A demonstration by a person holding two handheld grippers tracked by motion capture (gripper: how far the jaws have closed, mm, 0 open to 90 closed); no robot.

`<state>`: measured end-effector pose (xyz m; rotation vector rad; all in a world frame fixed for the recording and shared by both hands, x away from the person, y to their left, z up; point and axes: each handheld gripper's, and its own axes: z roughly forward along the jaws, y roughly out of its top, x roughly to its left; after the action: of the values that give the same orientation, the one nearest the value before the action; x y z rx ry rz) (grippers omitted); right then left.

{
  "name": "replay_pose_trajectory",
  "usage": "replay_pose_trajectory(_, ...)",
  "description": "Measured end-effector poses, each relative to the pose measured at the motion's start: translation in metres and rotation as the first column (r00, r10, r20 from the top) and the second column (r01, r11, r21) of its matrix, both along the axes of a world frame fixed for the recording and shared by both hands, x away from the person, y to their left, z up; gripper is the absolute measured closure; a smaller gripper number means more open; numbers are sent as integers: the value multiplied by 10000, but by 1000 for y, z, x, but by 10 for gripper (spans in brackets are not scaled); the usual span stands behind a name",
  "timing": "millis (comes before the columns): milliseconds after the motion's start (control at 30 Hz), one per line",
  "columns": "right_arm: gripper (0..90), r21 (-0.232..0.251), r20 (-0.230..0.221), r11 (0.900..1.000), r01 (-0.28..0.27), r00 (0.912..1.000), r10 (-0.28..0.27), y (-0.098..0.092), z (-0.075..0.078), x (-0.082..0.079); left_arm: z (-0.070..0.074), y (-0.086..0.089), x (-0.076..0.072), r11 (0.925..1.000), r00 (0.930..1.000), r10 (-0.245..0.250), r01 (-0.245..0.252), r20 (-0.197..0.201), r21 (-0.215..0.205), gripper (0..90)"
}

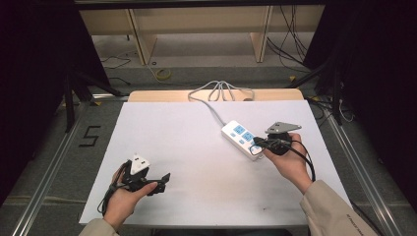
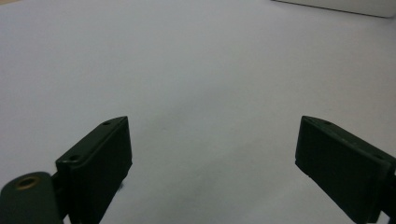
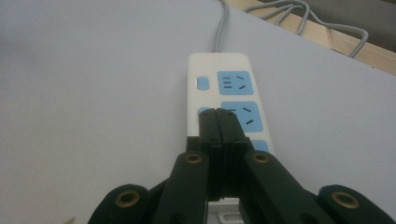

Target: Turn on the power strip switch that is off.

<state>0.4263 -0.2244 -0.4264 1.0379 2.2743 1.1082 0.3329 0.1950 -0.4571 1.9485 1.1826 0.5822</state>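
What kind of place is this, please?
Probably a lab recording station: a white table inside a metal frame with black curtains, loose cables on the floor, and a power strip.

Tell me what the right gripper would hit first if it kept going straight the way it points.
Most likely the white power strip with blue sockets. The right gripper, jaws closed, points down at the strip's second small blue switch button and looks on or just above it; contact is unclear.

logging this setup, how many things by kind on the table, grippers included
power strip: 1
grey cable of the strip: 1
grippers: 2, left gripper and right gripper
total: 4
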Motion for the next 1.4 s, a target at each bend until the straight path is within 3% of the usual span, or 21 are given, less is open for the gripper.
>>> replay_pose_trajectory(1167, 900, -52, -521, 9999, 104, 9986, -107, 18, -3, 27, 0, 1, 0, 10000, 10000, -1, 1, 9, 16, 107)
replay_pose_trajectory(1400, 900, -287, -592, 9996, 4, 9982, -21, 25, -5, 32, -1, 1, 1, 10000, 10000, -12, 12, 0, 21, 108)
